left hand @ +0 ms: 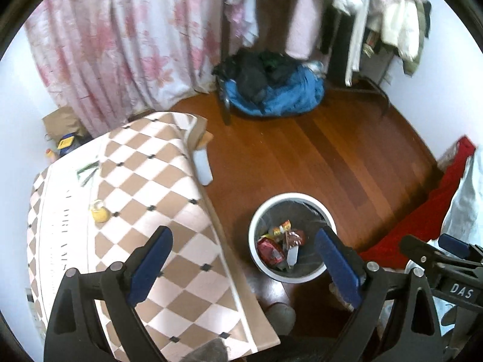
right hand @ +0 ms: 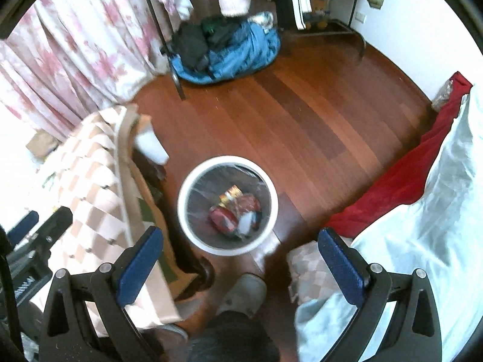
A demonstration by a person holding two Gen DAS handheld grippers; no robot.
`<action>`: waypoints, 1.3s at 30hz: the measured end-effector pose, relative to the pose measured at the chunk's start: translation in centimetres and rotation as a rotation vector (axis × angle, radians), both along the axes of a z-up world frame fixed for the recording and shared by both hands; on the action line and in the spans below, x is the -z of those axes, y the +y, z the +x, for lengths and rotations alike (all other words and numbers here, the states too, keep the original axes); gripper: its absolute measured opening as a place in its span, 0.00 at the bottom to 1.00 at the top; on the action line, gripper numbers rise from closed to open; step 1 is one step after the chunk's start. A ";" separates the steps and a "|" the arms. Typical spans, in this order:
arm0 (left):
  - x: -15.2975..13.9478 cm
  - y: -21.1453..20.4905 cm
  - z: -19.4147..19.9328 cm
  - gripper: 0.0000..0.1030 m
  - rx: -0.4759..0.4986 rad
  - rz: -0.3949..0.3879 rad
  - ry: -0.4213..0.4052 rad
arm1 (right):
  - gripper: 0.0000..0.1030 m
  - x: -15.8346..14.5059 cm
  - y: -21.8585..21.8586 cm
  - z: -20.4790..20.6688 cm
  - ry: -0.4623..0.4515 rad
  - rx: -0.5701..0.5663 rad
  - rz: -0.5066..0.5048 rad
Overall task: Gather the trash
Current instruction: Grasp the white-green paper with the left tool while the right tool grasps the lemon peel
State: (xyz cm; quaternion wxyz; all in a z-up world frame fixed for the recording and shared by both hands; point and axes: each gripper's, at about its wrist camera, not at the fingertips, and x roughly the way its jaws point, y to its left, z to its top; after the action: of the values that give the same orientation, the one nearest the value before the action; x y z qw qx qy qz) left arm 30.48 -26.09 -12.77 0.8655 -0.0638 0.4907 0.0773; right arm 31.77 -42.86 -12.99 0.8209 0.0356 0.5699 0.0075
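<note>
Reddish wood floor (right hand: 302, 114) w/ white bin (right hand: 227, 205) of wrappers, checkered table (left hand: 145, 205) beside; both grippers' fingers spread, empty.

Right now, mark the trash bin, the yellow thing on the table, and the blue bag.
trash bin (right hand: 184, 208), right wrist view, on its white rim's left side.
yellow thing (left hand: 99, 212), left wrist view, on its body.
blue bag (left hand: 283, 99), left wrist view, on its blue front.

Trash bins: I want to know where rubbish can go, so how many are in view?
1. A white round trash bin stands on the wooden floor between the checkered table and the red cloth. Others may be hidden.
</note>
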 end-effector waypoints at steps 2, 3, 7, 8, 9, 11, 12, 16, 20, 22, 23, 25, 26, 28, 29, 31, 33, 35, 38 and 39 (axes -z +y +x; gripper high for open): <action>-0.6 2.0 -0.9 0.94 -0.039 -0.017 -0.009 | 1.00 -1.6 1.6 -0.4 -0.031 -0.013 0.020; -0.8 3.2 -1.4 0.94 -0.062 -0.017 -0.014 | 1.00 -2.2 2.4 -0.6 -0.042 -0.020 0.030; -0.6 9.9 -3.8 0.94 -0.188 0.010 -0.003 | 1.00 -3.6 7.7 -0.9 -0.062 -0.095 0.084; -0.1 12.1 -4.6 0.94 -0.228 0.026 0.009 | 1.00 -3.5 9.6 -0.8 -0.061 -0.120 0.095; 0.6 14.3 -5.4 0.94 -0.272 0.049 0.025 | 1.00 -3.1 12.2 -0.7 -0.055 -0.158 0.108; 2.4 18.2 -7.2 0.94 -0.350 0.084 0.067 | 1.00 -1.8 16.5 -0.5 -0.034 -0.216 0.127; 3.5 20.0 -8.1 0.94 -0.391 0.101 0.091 | 1.00 -0.7 19.1 -0.2 -0.016 -0.252 0.139; 8.8 27.5 -11.5 0.94 -0.534 0.155 0.206 | 0.92 4.5 29.9 1.0 0.063 -0.389 0.180; 13.2 32.7 -13.9 0.94 -0.599 0.156 0.298 | 0.85 10.1 39.0 2.4 0.152 -0.472 0.185; 14.4 34.4 -14.3 0.94 -0.617 0.157 0.317 | 0.83 12.5 42.6 3.1 0.179 -0.502 0.177; 14.8 35.1 -14.6 0.94 -0.621 0.156 0.322 | 0.82 13.4 44.0 3.4 0.186 -0.516 0.172; 15.4 36.2 -14.4 0.94 -0.626 0.154 0.327 | 0.77 15.3 46.7 4.1 0.208 -0.535 0.162; 15.7 36.6 -14.2 0.94 -0.628 0.152 0.329 | 0.71 16.1 47.8 4.4 0.214 -0.549 0.151; 16.0 37.2 -13.4 0.94 -0.622 0.144 0.327 | 0.49 17.4 49.1 4.8 0.225 -0.579 0.141; 15.9 37.4 -12.9 0.94 -0.618 0.140 0.324 | 0.42 17.7 49.5 4.8 0.210 -0.593 0.124; 15.6 37.6 -11.6 0.94 -0.601 0.125 0.306 | 0.30 17.4 49.7 4.7 0.180 -0.631 0.128; 15.2 37.8 -9.9 0.94 -0.574 0.104 0.279 | 0.27 17.2 49.2 5.3 0.157 -0.628 0.121; 14.5 37.5 -7.7 0.94 -0.534 0.067 0.241 | 0.26 16.8 48.4 6.6 0.144 -0.597 0.129; 13.3 37.9 -4.3 0.94 -0.490 -0.023 0.178 | 0.26 16.7 46.7 9.6 0.125 -0.523 0.122; 13.0 38.3 -3.4 0.94 -0.487 -0.059 0.157 | 0.26 16.8 46.1 10.7 0.122 -0.496 0.119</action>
State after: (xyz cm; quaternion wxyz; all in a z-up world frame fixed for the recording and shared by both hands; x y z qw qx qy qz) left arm 27.10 12.16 -25.80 0.7785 -0.1990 0.5285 0.2739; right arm 42.48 3.20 -29.75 0.7547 -0.0567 0.6081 0.2396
